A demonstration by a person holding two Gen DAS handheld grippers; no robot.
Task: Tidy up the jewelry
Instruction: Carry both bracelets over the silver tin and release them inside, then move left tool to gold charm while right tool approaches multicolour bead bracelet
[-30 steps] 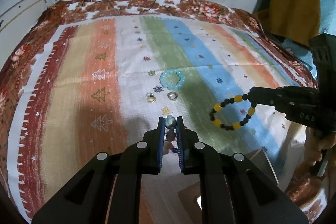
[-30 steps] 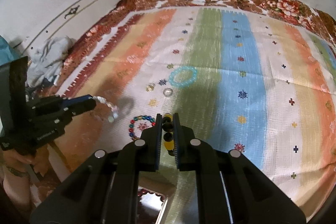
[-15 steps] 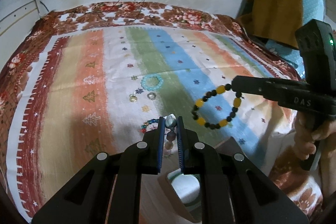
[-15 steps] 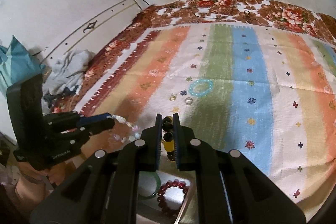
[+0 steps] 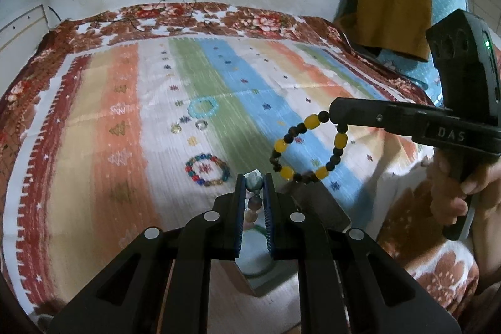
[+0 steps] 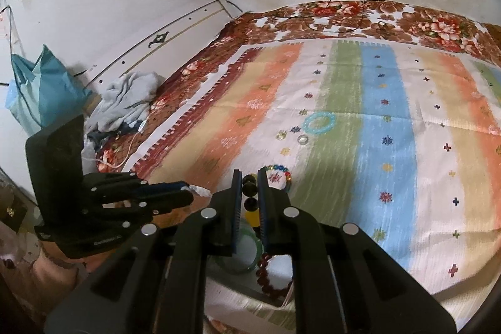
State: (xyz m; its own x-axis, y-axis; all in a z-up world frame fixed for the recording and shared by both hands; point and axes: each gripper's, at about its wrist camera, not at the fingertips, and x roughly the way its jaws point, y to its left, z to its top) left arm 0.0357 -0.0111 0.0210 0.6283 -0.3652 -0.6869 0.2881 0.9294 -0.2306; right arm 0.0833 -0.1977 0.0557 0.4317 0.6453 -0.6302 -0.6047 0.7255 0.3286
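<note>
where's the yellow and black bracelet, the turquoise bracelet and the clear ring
yellow and black bracelet [image 5: 340, 140], left wrist view, yellow bead
turquoise bracelet [image 6: 319, 123], right wrist view, its beaded rim
clear ring [image 6: 302, 140], right wrist view, its band

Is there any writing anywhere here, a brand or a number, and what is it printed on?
"DAS": raised letters on the black body of the right claw, the one holding the yellow and black bracelet.
A small line of print on the side of the left claw: too blurred to read.
Nothing else shows letters or numbers; the striped cloth carries only patterns.
</note>
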